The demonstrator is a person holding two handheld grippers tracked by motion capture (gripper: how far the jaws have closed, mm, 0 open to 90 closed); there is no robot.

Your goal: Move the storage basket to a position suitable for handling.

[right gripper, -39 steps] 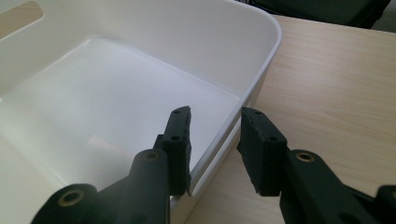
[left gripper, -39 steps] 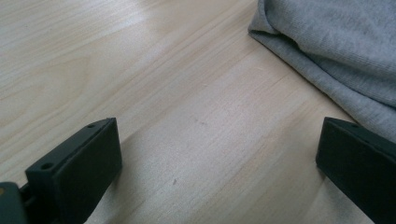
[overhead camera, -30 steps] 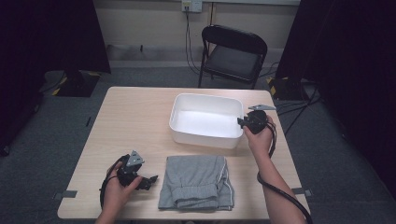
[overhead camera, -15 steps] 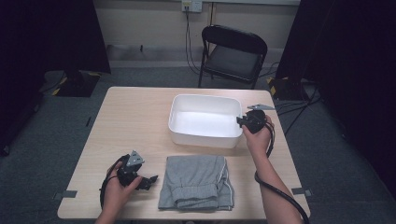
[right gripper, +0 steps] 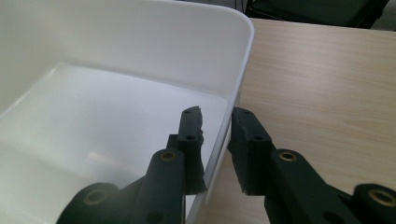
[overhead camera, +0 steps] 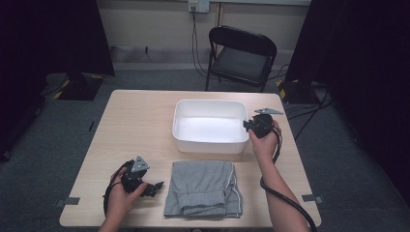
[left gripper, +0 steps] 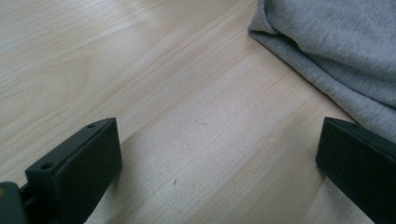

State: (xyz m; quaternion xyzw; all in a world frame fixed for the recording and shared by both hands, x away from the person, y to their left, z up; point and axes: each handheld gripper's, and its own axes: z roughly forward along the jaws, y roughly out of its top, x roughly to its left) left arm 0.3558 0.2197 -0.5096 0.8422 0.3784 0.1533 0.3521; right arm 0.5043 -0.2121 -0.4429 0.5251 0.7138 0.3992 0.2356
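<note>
A white plastic tub (overhead camera: 209,102) stands right of the table's middle, with nothing in it. My right gripper (overhead camera: 247,124) straddles its right wall (right gripper: 243,56): one jaw inside, one outside. The right gripper (right gripper: 217,114) has just been closing; the outer pad sits at the rim and a thin gap shows at the inner pad. A folded grey garment (overhead camera: 203,186) lies near the front edge. My left gripper (overhead camera: 157,186) rests low on the table just left of it. In the left gripper view that gripper (left gripper: 217,140) is wide open over bare wood, the garment's edge (left gripper: 336,46) beside one jaw.
The light wooden table (overhead camera: 140,121) has bare room on its left half. A black folding chair (overhead camera: 241,53) stands behind the table's far edge. Cables trail from both grippers along the person's forearms.
None of the hands, the tub or the garment has visibly shifted in the high view.
</note>
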